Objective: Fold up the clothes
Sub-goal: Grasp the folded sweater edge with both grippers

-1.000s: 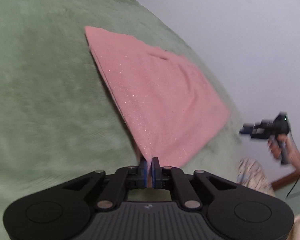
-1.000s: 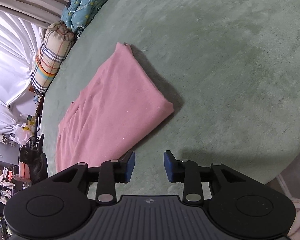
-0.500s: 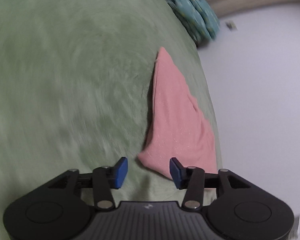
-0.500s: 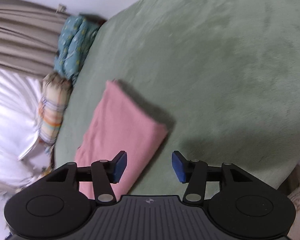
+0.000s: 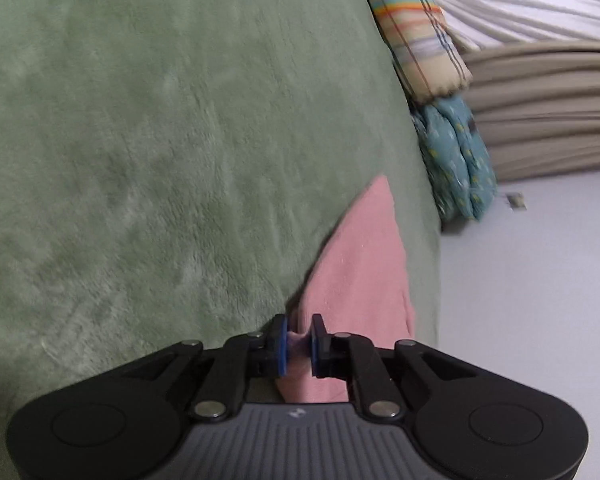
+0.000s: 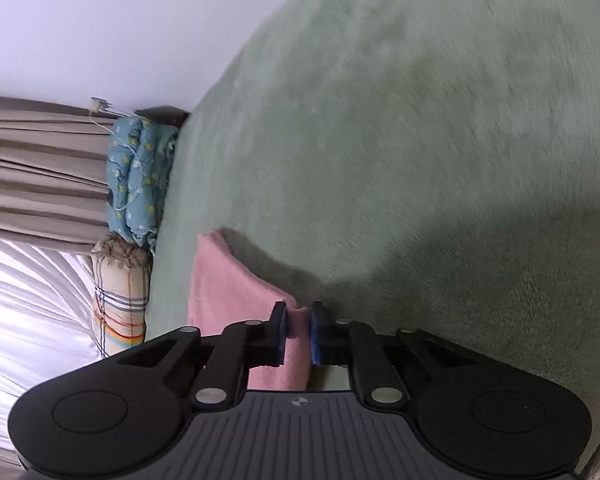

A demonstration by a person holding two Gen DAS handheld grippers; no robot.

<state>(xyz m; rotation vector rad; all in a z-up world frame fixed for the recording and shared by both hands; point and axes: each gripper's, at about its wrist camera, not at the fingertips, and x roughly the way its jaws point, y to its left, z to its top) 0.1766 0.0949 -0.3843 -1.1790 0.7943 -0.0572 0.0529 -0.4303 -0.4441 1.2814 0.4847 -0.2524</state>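
A folded pink cloth (image 5: 360, 264) lies on the green plush bed cover (image 5: 160, 160), close to the bed's right edge in the left wrist view. My left gripper (image 5: 299, 338) is closing on the cloth's near corner, and pink fabric is bunched between its blue pads. In the right wrist view the same pink cloth (image 6: 228, 292) stretches away to the left. My right gripper (image 6: 299, 330) is closing on its other near corner, with a fold of fabric pinched between the pads.
A striped bolster (image 5: 416, 32) and a teal patterned quilt (image 5: 456, 160) sit at the head of the bed, beside beige curtains (image 5: 548, 112). A pale wall (image 5: 532, 300) runs along the bed's side. Green cover (image 6: 420, 140) spreads wide beyond the cloth.
Both grippers opened over the cloth's near corners, then closed on them. The left view swung round from the wall side towards the bedhead, and the right gripper sank onto the cloth.
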